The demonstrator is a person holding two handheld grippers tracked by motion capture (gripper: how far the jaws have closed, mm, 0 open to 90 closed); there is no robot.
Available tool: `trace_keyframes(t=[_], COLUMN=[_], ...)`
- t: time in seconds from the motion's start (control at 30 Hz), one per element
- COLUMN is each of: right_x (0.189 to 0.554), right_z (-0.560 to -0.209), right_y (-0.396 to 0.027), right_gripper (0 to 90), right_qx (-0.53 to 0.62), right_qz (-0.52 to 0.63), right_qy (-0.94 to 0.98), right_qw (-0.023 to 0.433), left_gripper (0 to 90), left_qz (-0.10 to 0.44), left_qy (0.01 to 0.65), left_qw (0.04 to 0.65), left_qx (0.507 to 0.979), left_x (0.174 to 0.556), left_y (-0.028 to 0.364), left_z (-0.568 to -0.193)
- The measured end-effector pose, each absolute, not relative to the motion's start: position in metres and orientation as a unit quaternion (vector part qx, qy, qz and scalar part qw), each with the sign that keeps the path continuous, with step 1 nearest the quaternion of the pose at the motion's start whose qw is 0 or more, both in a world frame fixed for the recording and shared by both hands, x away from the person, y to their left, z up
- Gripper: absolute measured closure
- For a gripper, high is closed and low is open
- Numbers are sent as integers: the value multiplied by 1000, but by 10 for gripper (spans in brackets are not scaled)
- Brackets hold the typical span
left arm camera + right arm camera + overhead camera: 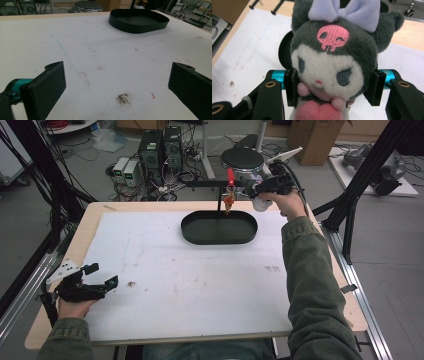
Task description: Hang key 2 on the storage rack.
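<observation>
Right claw (332, 87): clamped on the plush toy, one black jaw pressed into each side of its head, as the right gripper view shows.
Plush toy (332, 60): dark grey hood with a pink skull patch, a lilac bow on top, a cream face and a pink body below; it sits squarely between the jaws, face turned to the camera, its head bulging out above them.
Toy against the claw: cheeks touching both pads, body hanging down between the claw's arms.
Right claw in the high view (260, 187): held up at the far right edge of the tabletop, just beyond the black tray; the toy itself is too small there to make out.
Black tray (218, 240): oval, shallow, lying on the white sheet at the far middle.
Left claw (102, 276): jaws wide apart with nothing between them, low over the near left of the tabletop.
White sheet (105, 57): stained with small brown marks, covering the tabletop (95, 212).
</observation>
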State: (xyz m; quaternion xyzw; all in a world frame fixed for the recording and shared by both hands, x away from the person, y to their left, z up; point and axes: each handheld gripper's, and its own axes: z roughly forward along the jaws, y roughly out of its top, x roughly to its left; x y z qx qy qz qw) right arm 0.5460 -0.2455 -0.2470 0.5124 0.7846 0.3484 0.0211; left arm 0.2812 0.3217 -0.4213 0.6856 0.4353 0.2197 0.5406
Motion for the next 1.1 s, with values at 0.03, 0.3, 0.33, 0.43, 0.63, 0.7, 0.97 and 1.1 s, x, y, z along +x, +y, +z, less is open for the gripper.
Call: trace_keyframes(t=[0.03,0.3,0.33,0.43,0.63,0.7,0.97,1.1], right_x=[547,554,555,559,566,566,566,564], right_z=[-244,-237,-237,-238,-244,-244,-253,-259], right_y=[-244,-243,-244,-245,-250,-250,-251,-251], right_gripper=[421,420,420,420,414,413,221,110], right_qx=[517,525,527,533,548,555,593,595], right_qz=[347,338,338,342,346,350,343,321], right_qy=[782,780,779,773,761,754,728,735], right_qw=[22,36,38,35,34,38,44,45], left_gripper=[18,18,18,18,18,18,18,18], left_qz=[220,220,220,220,218,219,219,218], left_qy=[436,435,435,435,435,434,434,434], left_qw=[541,540,540,541,539,538,538,538], left_qx=[685,686,686,685,687,689,689,689], left_x=[281,281,281,281,281,281,280,280], left_y=[322,322,322,322,322,322,322,322], left_z=[-421,-421,-421,-422,-422,-422,-421,-421])
